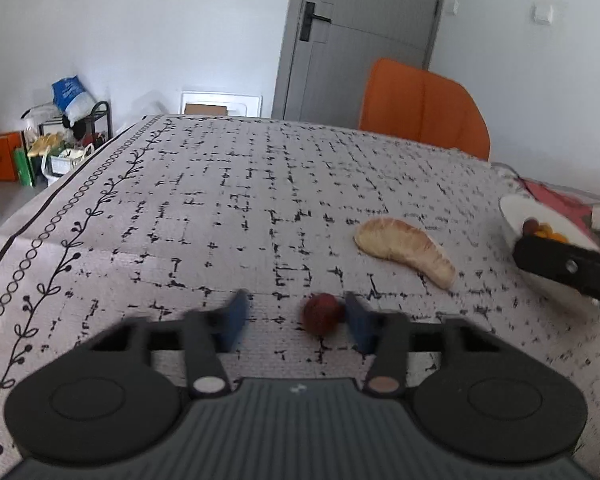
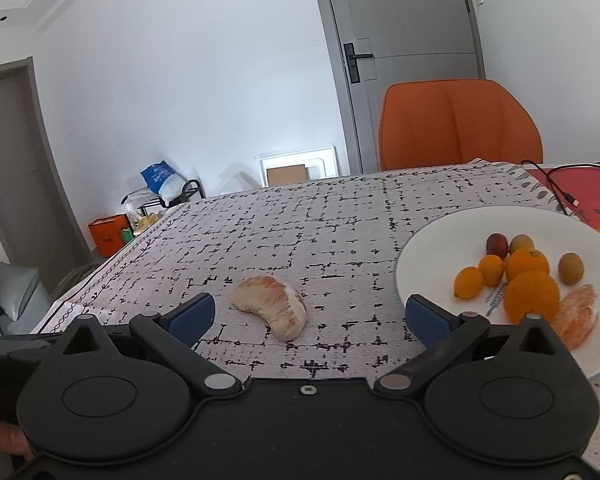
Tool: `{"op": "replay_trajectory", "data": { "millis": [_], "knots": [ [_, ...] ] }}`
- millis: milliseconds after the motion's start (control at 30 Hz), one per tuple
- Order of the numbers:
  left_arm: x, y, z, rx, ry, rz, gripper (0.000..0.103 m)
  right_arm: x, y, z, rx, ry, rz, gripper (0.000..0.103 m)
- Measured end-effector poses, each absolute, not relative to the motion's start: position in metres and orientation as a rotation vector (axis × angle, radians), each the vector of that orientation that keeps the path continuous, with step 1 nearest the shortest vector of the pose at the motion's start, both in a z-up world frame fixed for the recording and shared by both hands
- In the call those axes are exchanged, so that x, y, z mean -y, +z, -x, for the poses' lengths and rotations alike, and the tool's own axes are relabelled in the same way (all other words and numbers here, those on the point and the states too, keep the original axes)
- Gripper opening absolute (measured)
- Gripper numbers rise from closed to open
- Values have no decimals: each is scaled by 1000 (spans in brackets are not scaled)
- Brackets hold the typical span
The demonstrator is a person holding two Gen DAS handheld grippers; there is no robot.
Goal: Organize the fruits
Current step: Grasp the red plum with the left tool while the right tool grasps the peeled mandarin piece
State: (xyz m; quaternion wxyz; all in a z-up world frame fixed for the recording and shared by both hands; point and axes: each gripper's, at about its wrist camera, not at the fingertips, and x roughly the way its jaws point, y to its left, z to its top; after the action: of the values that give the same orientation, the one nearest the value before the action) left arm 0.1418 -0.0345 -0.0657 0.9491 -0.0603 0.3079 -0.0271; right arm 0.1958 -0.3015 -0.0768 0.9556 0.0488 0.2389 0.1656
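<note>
Left wrist view only: a small dark red round fruit [image 1: 321, 314] lies on the worktop between the blue pads of the left tool [image 1: 296, 320], close against the right-hand pad (contact cannot be told through the blur), with a clear gap to the other pad. This fruit is out of sight in the right wrist view. The same view catches the black body of the right tool [image 1: 572, 266] at the far right edge, in front of the round white ceramic plate [image 1: 512, 210], of which only a sliver shows.

Right wrist view only: the plate's full contents. On it sit two large oranges, two small orange citrus fruits, a dark red fruit, two brownish-green round fruits and a peeled mandarin half.

Tools: the left tool is partly open, pads astride the red fruit, gripping nothing. The right tool [image 2: 308, 318] stands wide open and empty; its right pad overlaps the plate's near rim in the picture.

The pale peeled pomelo segment [image 2: 274, 306] lies on the cloth just beyond the right tool's gap, left of the plate and apart from it.

Surface and room: worktop under a grey-white tablecloth with black broken-grid print [image 2: 300, 224], leafy border at the left. Behind: an orange upholstered chair [image 2: 460, 124], a grey door with black handle [image 2: 404, 40], white walls, floor clutter in the corner
</note>
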Motion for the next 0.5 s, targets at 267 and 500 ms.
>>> {"op": "replay_trajectory", "data": {
  "millis": [267,500],
  "knots": [
    [8,-60,-151,-634,-15,207,21,283,-79,-212,-503,379,-66,102],
    [-10,-57,-152,-618,20,221,21,268,-85,-234,-548,429,-30,88]
  ]
}}
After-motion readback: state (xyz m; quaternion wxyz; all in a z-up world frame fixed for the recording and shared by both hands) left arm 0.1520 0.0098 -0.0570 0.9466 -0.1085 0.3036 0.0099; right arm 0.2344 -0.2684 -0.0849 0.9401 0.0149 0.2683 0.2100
